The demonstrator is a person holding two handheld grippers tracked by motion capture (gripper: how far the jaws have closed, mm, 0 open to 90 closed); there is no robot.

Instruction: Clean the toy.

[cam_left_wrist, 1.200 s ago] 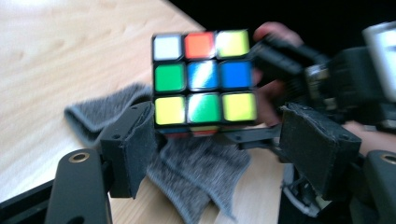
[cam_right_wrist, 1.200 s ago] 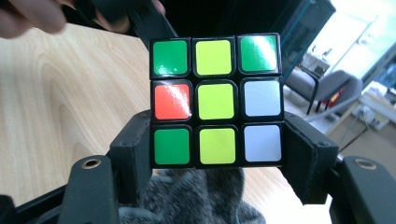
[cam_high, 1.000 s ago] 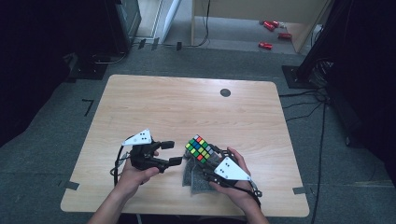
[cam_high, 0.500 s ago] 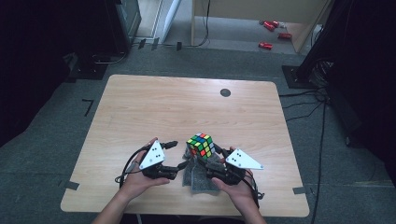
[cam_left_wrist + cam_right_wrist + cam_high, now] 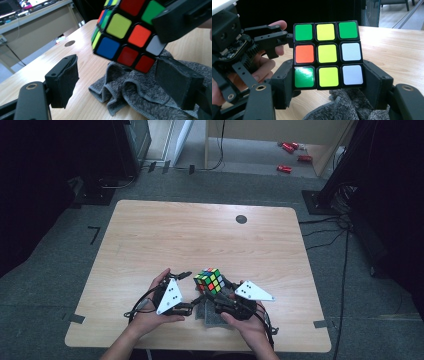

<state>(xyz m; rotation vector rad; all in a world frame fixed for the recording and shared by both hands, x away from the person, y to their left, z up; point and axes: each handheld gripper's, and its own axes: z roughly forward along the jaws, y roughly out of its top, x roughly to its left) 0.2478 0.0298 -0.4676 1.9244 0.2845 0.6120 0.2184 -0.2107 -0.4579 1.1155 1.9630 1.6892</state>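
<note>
Your right gripper (image 5: 328,82) clasped the puzzle cube (image 5: 328,53) by its bottom layer, 1 felt-faced black pad (image 5: 285,82) flat against each of 2 opposite sides, and held it lifted above the grey cloth (image 5: 347,106). The cube was a glossy, hard plastic block with a black frame and rounded square stickers, 9 to a face in a 3 by 3 grid; the face toward the right gripper view showed green, yellow, orange and white tiles, with glare on the lower left green one. In the high view the cube (image 5: 210,280) sat raised near the table's front edge, between your 2 hands.

Your left gripper (image 5: 125,82) stood released: its jaws had just been opening, its 2 blocky, matte pads wide apart, with nothing pressed between them. In the left gripper view the cube (image 5: 127,32) hung tilted just beyond them, above the cloth (image 5: 140,92).

The cloth was a soft, nubbly terry square, rumpled into rounded folds with a stitched hem. The table (image 5: 200,235) was a pale wood-grain slab with rounded corners and a small dark round insert near its far edge.
</note>
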